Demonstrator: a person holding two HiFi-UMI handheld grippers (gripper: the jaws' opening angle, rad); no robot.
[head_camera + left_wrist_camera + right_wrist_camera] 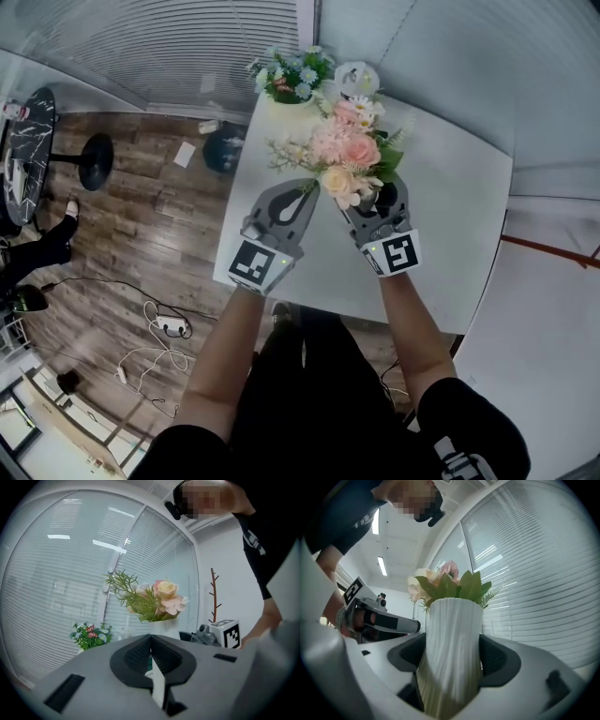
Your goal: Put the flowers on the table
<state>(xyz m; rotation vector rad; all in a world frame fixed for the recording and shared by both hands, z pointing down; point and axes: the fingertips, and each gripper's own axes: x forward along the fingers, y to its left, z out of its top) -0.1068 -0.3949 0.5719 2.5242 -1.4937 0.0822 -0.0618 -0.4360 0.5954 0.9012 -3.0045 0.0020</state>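
Note:
A bouquet of pink and peach flowers [342, 150] stands in a white ribbed vase [452, 648]. My right gripper [370, 202] is shut on the vase's body, over the white table [450, 187]. The vase fills the space between the jaws in the right gripper view; its base is hidden. My left gripper [307, 187] hangs just left of the bouquet, shut and empty, its pads meeting at the tip [151, 641]. In the left gripper view the bouquet [157, 599] rises ahead, with the right gripper's marker cube [227, 633] beside it.
A small pot of blue and green flowers [291, 77] sits at the table's far left corner, next to a white round object [356, 77]. Window blinds lie beyond. Left of the table, the wooden floor holds cables with a power strip [172, 326] and a black stool [94, 159].

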